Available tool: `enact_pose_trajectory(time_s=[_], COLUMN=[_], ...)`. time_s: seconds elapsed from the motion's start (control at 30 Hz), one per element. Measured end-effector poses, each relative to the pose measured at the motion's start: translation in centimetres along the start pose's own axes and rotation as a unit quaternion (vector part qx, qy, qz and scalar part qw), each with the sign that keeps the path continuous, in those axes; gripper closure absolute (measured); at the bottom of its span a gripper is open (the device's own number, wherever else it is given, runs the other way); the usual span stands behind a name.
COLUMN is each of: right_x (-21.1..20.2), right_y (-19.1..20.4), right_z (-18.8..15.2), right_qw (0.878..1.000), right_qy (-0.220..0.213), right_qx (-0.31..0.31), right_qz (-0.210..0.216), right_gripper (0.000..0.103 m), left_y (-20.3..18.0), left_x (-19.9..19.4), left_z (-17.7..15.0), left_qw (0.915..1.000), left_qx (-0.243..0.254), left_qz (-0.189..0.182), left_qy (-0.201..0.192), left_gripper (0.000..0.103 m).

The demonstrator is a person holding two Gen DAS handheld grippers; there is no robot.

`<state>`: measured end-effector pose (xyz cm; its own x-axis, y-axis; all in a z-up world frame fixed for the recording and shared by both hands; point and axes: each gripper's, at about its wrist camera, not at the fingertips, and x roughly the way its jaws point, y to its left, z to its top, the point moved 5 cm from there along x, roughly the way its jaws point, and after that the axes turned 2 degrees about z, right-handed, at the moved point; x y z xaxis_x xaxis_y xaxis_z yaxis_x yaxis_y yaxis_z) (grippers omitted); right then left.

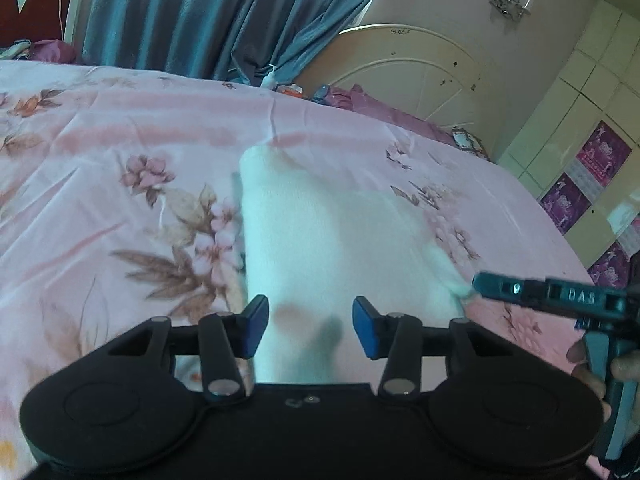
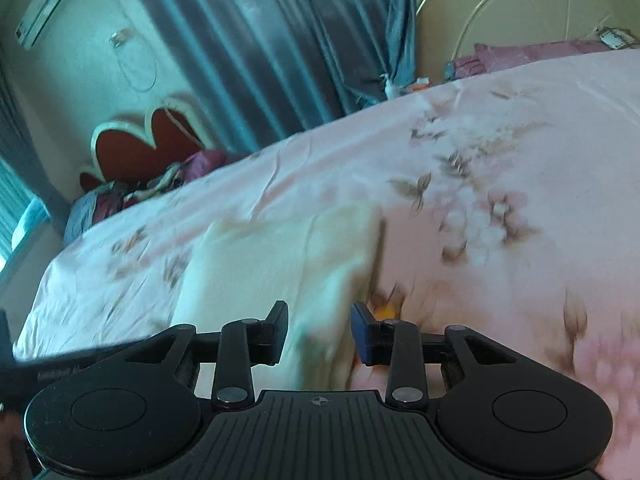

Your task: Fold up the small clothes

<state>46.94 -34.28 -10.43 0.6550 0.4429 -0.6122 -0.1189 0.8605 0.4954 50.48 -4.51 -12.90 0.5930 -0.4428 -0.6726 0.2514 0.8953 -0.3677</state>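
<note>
**White cloth lies lengthwise between two parted grippers on the floral bed**

Taking the white cloth (image 1: 320, 232) as the landmark and going left to right: to its left the pink floral bedspread (image 1: 100, 152) runs out toward the blue curtain (image 1: 192, 12) at the far edge of the bed. The cloth is a folded, roughly rectangular piece lying flat on the bedspread, its long axis running from the near edge of the bed away toward the curtain, its far end squared off.

The left gripper (image 1: 311, 326) sits at the cloth's near end, right over it, its blue pads apart with cloth showing in the gap below; nothing is pinched. It is the nearer hand to the cloth's midline.

At the cloth's near right corner comes the right gripper (image 1: 480, 280), reaching in from the right, its tip just at the fuzzy corner of the fabric. From its own camera the right gripper (image 2: 319, 330) has its jaws apart, the cloth's right edge (image 2: 360, 264) passing between them without being pressed.

To the right of the cloth lie more bedspread and the cream headboard (image 1: 420, 72).

A likely next fold would go across the long axis, bringing the near end toward the far end, so both grippers would need the near corners; the right one looks close to its corner, the left one sits inward of its own.
</note>
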Motion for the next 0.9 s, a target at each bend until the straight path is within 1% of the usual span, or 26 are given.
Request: enact_pose_trajectory(time_s=[0.07,0.13,0.2,0.27,0.3,0.37,0.4,0.47,0.5,0.53,0.57,0.6,0.63,0.67,0.7,0.73,0.77,0.8,0.83,0.87,0.9], right_x=[0.0,0.3,1.1,1.6,1.8,1.7,1.3,0.3,0.1,0.3,1.0,1.7,2.0,1.6,0.8,-0.3,-1.3,-2.0,-2.2,-2.1,-1.6], right_y=[0.4,0.8,1.0,0.9,0.8,0.4,0.3,0.2,0.2,0.1,-0.2,-0.5,-0.6,-0.6,-0.5,-0.2,0.3,0.8,1.5,2.2,2.9], right_z=[-1.5,-2.8,-3.7,-4.2,-4.2,-3.8,-3.5,-2.6,-2.5,-2.7,-3.2,-3.8,-4.1,-3.8,-3.4,-2.7,-1.9,-1.1,-0.3,0.3,0.6], right_qw=[1.000,0.999,0.998,0.998,0.998,0.998,0.998,0.999,0.999,0.998,0.997,0.995,0.995,0.996,0.996,0.998,0.999,0.999,0.998,0.998,0.997], right_qy=[0.022,0.039,0.060,0.064,0.062,0.064,0.059,0.045,0.044,0.052,0.073,0.093,0.097,0.090,0.079,0.055,0.026,0.006,-0.011,-0.023,-0.030], right_qx=[0.012,0.014,0.010,0.005,0.005,0.019,0.027,0.026,0.023,0.022,0.022,0.021,0.017,0.016,0.015,0.002,-0.016,-0.029,-0.043,-0.057,-0.071], right_qz=[0.010,0.015,0.005,-0.004,0.002,0.007,0.013,0.006,0.002,-0.001,-0.007,-0.012,-0.017,-0.022,-0.032,-0.040,-0.042,-0.042,-0.037,-0.033,-0.031], right_gripper=[0.068,0.069,0.069,0.069,0.099,0.098,0.098,0.098,0.098,0.098,0.098,0.098,0.098,0.095,0.084,0.079,0.078,0.078,0.078,0.078,0.078], left_y=[0.1,0.2,0.6,0.8,0.7,-0.1,-0.8,-1.8,-2.1,-2.2,-1.9,-1.5,-1.1,-0.6,-0.1,0.2,0.5,0.5,0.3,-0.3,-0.9], left_x=[-0.5,-0.8,-0.5,0.2,0.3,0.2,-0.1,-0.5,-0.4,-0.3,-0.1,0.1,0.0,-0.6,-1.4,-2.4,-3.3,-3.9,-3.9,-3.5,-2.9], left_z=[-1.0,-2.0,-3.2,-4.0,-4.3,-4.3,-4.3,-4.2,-4.4,-4.7,-5.0,-5.3,-5.5,-5.4,-5.0,-4.4,-3.5,-2.7,-1.8,-0.9,-0.2], left_qw=[0.9999,0.9998,0.9994,0.9982,0.9980,0.9981,0.9984,0.9987,0.9987,0.9986,0.9983,0.9979,0.9978,0.9980,0.9987,0.9993,0.9996,0.9996,0.9994,0.9989,0.9982], left_qx=[-0.007,-0.007,-0.015,-0.026,-0.029,-0.026,-0.023,-0.014,-0.006,0.002,0.006,0.005,0.000,-0.004,-0.002,0.005,0.010,0.013,0.018,0.034,0.049], left_qz=[-0.003,0.008,0.010,0.009,0.002,-0.004,-0.014,-0.023,-0.019,-0.010,0.001,0.009,0.005,0.002,0.012,0.023,0.025,0.022,0.013,0.004,0.003], left_qy=[0.007,0.014,0.031,0.053,0.055,0.055,0.051,0.044,0.047,0.052,0.058,0.065,0.066,0.062,0.050,0.029,0.004,-0.015,-0.027,-0.032,-0.035], left_gripper=[0.059,0.059,0.059,0.060,0.060,0.060,0.060,0.060,0.060,0.059,0.056,0.056,0.054,0.050,0.046,0.039,0.037,0.037,0.041,0.048,0.052])
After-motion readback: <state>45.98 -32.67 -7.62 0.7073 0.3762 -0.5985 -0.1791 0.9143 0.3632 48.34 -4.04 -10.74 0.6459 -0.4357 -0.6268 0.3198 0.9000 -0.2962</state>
